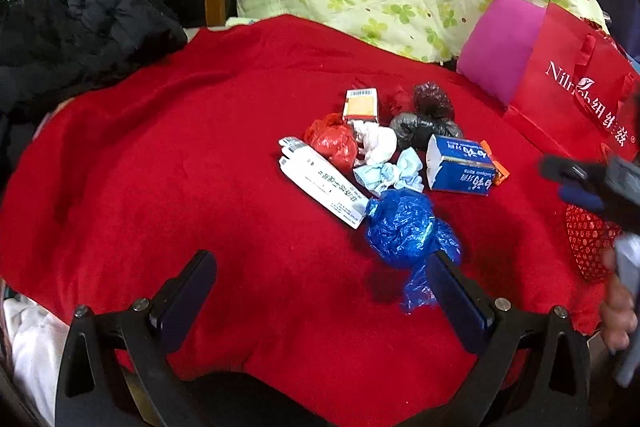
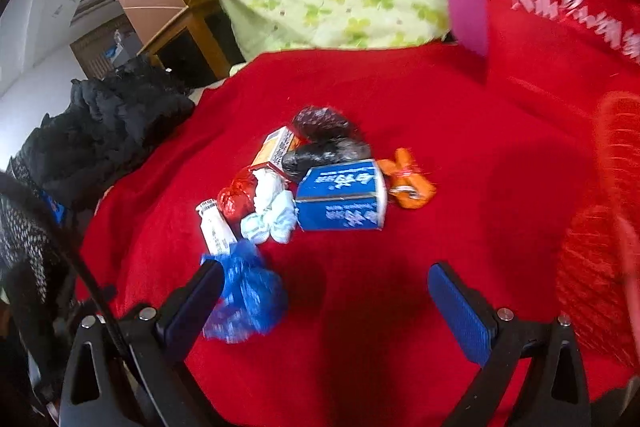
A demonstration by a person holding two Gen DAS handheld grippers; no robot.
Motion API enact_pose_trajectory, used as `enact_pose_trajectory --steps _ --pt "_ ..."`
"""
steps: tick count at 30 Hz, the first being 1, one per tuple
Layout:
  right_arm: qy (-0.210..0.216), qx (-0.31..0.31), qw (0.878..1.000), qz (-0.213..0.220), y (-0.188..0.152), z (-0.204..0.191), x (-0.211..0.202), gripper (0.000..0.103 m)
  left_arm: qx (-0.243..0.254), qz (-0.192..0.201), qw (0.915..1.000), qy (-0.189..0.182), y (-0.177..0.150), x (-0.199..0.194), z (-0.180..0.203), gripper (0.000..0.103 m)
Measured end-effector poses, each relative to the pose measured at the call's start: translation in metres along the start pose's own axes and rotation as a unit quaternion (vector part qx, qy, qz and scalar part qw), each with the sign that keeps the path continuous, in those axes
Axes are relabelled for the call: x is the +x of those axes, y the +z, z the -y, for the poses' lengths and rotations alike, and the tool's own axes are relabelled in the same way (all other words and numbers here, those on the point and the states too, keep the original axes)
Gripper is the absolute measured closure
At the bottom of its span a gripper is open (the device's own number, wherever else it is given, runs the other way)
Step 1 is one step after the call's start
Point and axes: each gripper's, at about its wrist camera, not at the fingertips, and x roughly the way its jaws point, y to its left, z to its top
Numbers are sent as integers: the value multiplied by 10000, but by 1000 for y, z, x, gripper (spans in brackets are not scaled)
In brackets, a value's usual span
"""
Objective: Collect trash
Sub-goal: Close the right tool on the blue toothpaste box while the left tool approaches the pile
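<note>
Working over the red blanket (image 1: pixel 160 187) spread on the bed: your trash sits in one heap near its middle, toward the far-right side, with the red gift bag (image 1: pixel 568 87) standing at the right edge as the likely receptacle (my judgement).

Largest items first. Blue carton (image 2: pixel 340 197): light card, stiff but crushable; take it across the flat faces. Long white box (image 1: pixel 320 183): same handling, pinch at mid-length. Blue plastic ball (image 1: pixel 404 227), nearest you: soft, slippery film, almost weightless; bite deep into the bulk, not the loose tail. Black plastic wads (image 1: pixel 424 125) and red plastic wad (image 1: pixel 332 141): likewise. Small orange-and-white box (image 1: pixel 360 103): stiff, easy. Crumpled tissues (image 1: pixel 380 155): soft, compressible. Orange wrapper (image 2: pixel 408 179): thin, may slip.

Left claw (image 1: pixel 320 287): spread wide, holding nothing; the blue ball lies just beside its right finger. Right claw (image 2: pixel 324 291): also wide apart and empty, blue ball touching or just beside its left finger; I cannot tell which.
</note>
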Motion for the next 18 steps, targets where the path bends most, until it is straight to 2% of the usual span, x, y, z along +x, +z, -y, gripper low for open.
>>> enact_pose_trajectory --steps 3,8,13,15,18 --pt "-109 126 9997 -202 18 -1 38 0 34 -21 9999 -97 0 8 0 0" --pt "-350 383 9980 -368 35 4 83 0 78 -52 9982 -595 5 21 7 0" --pt "-592 268 9967 -495 44 -1 110 0 252 -104 9959 -865 8 35 18 2" --pt "-763 174 9949 -643 46 -3 122 0 211 -219 9940 -1054 7 42 19 12" --pt "-871 139 9934 -728 47 0 132 0 110 -364 9914 -1256 6 51 17 17"
